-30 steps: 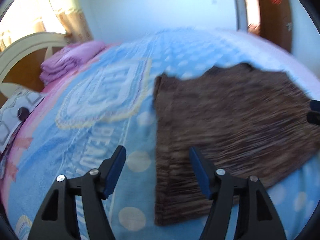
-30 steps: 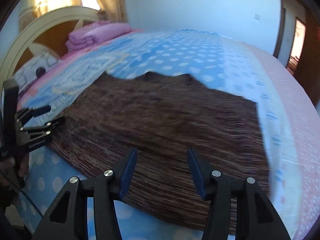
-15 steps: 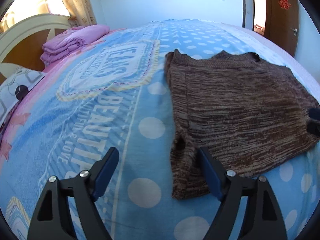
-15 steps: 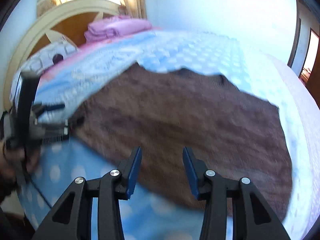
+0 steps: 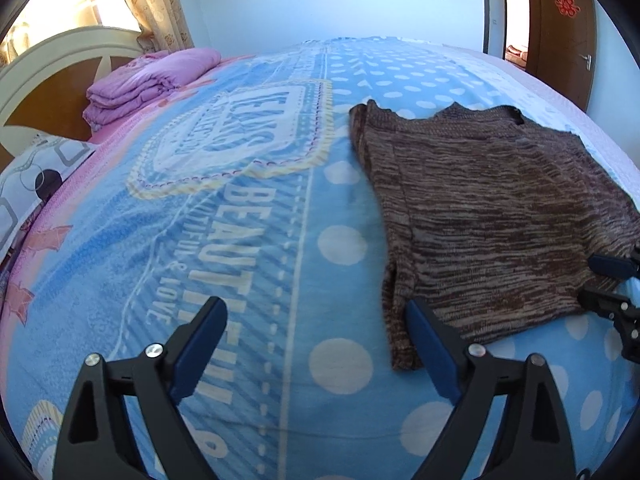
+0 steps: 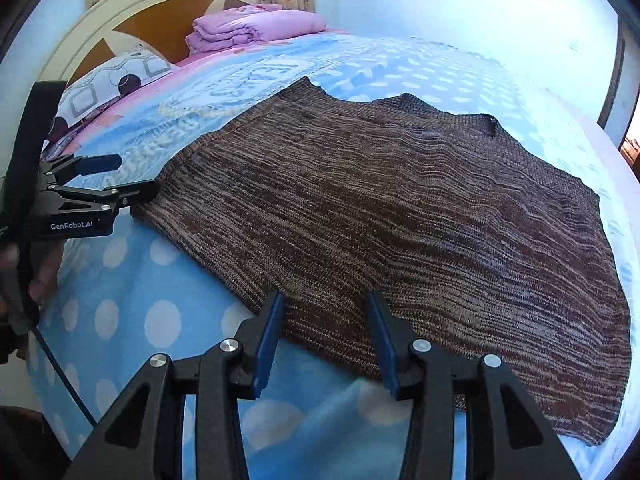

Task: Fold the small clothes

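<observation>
We are looking at a brown knitted garment [image 6: 400, 216], marled in dark and light streaks, lying spread flat on the blue polka-dot blanket [image 5: 200, 240] that is covering the bed. Its notched far edge is pointing toward the wall, and its near hem is running along the blanket just in front of us. A narrow strip is lying doubled along its left side, seen in the left wrist view [image 5: 480, 208].

Our left claw [image 5: 316, 344] is standing wide open, holding nothing, with one blue pad over bare blanket and the other just beside the garment's near left corner. Our right claw [image 6: 324, 336] is also standing released, empty, its fingertips straddling the near hem. In the right wrist view the left claw [image 6: 116, 180] is sitting at the garment's left corner; we cannot tell whether it is touching the cloth.

A folded purple quilt [image 6: 252, 28] is resting by the cream headboard [image 6: 132, 4], with a patterned pillow [image 6: 112, 80] nearby.

Compared with half a second ago, the right wrist view is no longer blurring, and the right claw is gaping wider and sitting closer to the hem. The garment is keeping the same place and shape.
</observation>
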A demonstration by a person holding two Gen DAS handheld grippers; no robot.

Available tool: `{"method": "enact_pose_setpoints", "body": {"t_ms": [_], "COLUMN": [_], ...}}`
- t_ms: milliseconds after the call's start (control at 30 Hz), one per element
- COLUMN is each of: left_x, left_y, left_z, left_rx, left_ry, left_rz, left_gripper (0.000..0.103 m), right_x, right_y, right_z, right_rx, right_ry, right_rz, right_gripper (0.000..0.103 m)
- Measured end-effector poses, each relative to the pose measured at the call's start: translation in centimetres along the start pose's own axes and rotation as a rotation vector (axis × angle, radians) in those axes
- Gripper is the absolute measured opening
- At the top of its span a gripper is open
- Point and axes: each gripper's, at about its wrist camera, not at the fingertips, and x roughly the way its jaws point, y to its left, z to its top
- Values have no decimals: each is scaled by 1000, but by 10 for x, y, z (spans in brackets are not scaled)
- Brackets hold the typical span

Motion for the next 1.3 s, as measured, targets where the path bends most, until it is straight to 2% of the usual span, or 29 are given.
{"method": "enact_pose_setpoints", "body": {"t_ms": [100, 167, 233, 300, 367, 433, 500, 600, 767, 933, 1067, 1167, 1300], "left_x": [-2, -2, -1, 0, -1, -2, -2, 1, 6, -4, -15, -14, 1], "left_y": [1, 1, 3, 3, 4, 4, 6, 9, 17, 20, 14, 4, -16], "left_z": [-1, -2, -3, -2, -2, -1, 0, 0, -1, -3, 17, 34, 52], "left_rx": [9, 8, 9, 4, 5, 14, 24, 36, 7, -8, -1, 4, 24], "left_ry": [-9, -9, -5, -2, 0, -2, -6, -9, 9, -4, -44, -78, -77], "left_rz": [12, 6, 4, 0, -3, -5, -14, -6, -5, -15, -17, -6, 6], "left_gripper": [93, 93, 93, 93, 93, 93, 93, 94, 94, 94, 94, 95, 95], "right_x": [-1, -8, -7, 5, 23, 42, 39, 32, 30, 23, 11, -8, -24], "right_y": [11, 11, 15, 22, 28, 34, 43, 52, 54, 66, 46, 21, -45], "right_z": [9, 26, 41, 54, 57, 49, 40, 30, 26, 21, 20, 18, 23], "right_rx": [-24, 20, 20, 8, 2, -3, -29, -53, -49, -110, -46, -22, 91], "right_ry": [20, -25, -55, -64, -34, 33, 1, 7, -11, -22, -23, -83, -104], "right_rz": [-21, 20, 18, 19, 33, 47, 27, 30, 16, -20, 80, 27, -63], "right_gripper": [45, 45, 45, 45, 45, 46, 46, 46, 46, 46, 46, 46, 46]}}
